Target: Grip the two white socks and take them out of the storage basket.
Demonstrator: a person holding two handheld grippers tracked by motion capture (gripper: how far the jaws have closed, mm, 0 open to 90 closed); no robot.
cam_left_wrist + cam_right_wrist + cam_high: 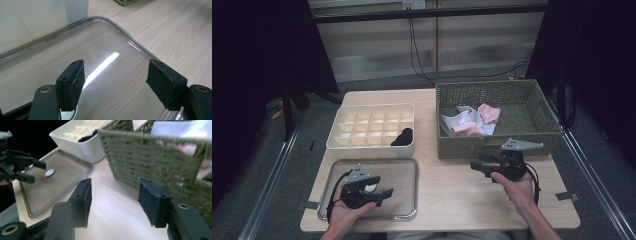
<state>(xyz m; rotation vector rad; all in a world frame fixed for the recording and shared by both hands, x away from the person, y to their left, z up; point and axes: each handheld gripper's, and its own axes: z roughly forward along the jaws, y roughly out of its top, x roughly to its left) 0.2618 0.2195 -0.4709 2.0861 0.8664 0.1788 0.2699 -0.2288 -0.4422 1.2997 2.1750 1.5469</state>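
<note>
Basket (492,90) wall hides part of the folded cloths (469,122)

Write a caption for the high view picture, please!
Two hand-held grippers hover: left gripper over clear lid, right gripper beside basket.

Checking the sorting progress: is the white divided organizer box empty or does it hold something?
Not empty. The organizer box holds one rolled black item in a front right compartment; the other compartments look bare.
</note>
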